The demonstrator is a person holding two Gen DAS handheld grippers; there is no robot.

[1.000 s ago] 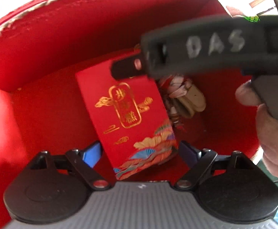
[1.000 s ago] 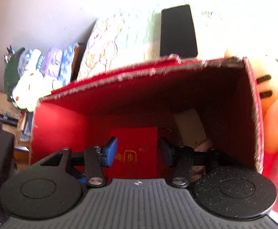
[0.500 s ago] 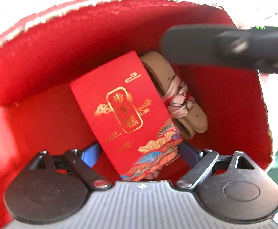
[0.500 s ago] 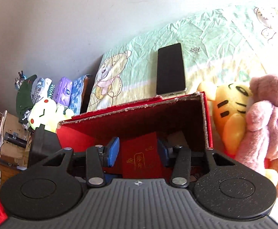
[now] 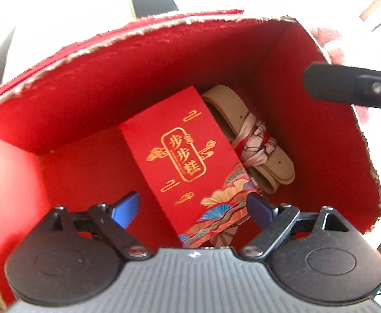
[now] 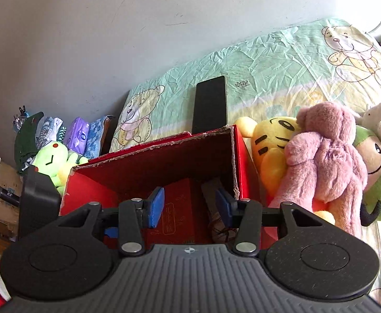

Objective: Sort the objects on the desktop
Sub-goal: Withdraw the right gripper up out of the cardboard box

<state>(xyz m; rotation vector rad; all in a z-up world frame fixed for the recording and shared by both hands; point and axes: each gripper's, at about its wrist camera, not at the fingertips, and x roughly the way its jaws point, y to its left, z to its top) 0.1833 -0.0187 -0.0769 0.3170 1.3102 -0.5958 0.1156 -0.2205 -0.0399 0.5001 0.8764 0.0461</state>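
Note:
A red box (image 5: pixel 164 60) stands open on the bed. Inside it lies a red envelope (image 5: pixel 180 154) with gold characters, and beside that a rolled beige belt (image 5: pixel 266 156) tied with patterned cloth. My left gripper (image 5: pixel 193 206) hangs open just above the box's inside, its blue pads either side of the envelope's lower end without touching it. My right gripper (image 6: pixel 189 204) is open too, higher up over the box (image 6: pixel 148 164), holding nothing. Part of the right gripper's black body (image 5: pixel 352 88) shows at the box's right edge in the left wrist view.
A black phone (image 6: pixel 210 103) lies on the bear-print sheet (image 6: pixel 281 73) behind the box. Plush toys, yellow (image 6: pixel 271 146), pink (image 6: pixel 326 161) and green-white (image 6: pixel 375 161), crowd the box's right side. A green plush (image 6: pixel 52 161) and tissue packs (image 6: pixel 79 135) sit at the left by the wall.
My right gripper has risen and pulled back out of the box, so the bed and toys come into view. The left gripper has lifted slightly; the envelope and belt lie uncovered.

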